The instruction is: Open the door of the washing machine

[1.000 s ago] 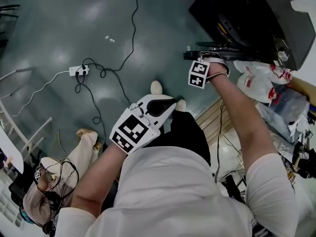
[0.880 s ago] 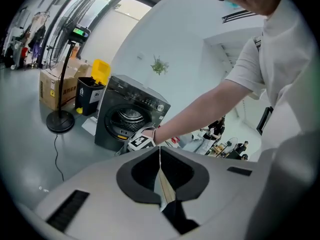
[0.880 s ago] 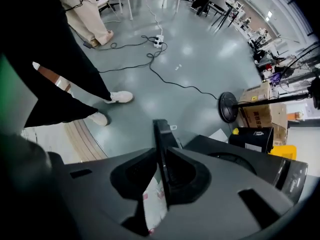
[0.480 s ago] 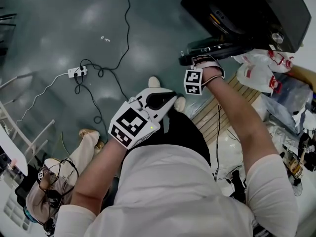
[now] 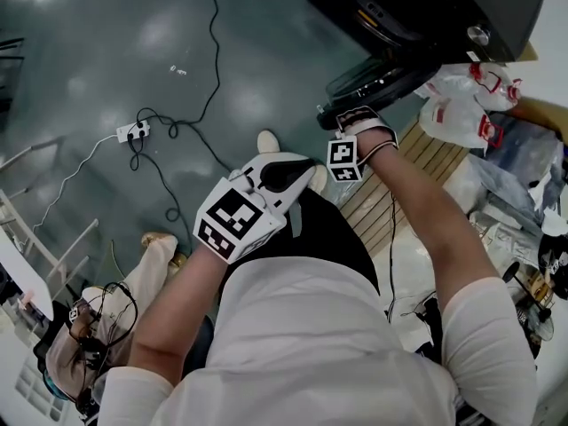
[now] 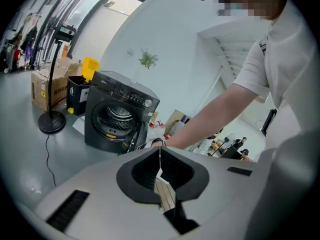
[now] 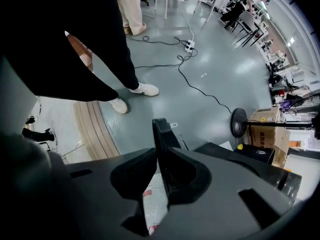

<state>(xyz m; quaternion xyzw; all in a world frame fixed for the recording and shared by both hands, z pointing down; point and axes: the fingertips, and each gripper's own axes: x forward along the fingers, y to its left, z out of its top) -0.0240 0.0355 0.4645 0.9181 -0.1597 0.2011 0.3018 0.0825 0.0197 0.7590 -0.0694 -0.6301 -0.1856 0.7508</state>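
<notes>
washing machine: black body, silver drum
door: black
left gripper: light grey shell, black pads, cube of black-and-white squares
right gripper: grey shell, black pads, cube of black-and-white squares
floor: glossy grey-green with pale reflections
cable: black
power strip: white
shirt: white
trousers: black
shoes: white
slatted board: pale wood, striped by its gaps
bags: white with red print
box: brown cardboard
bin: black, yellow top
</notes>
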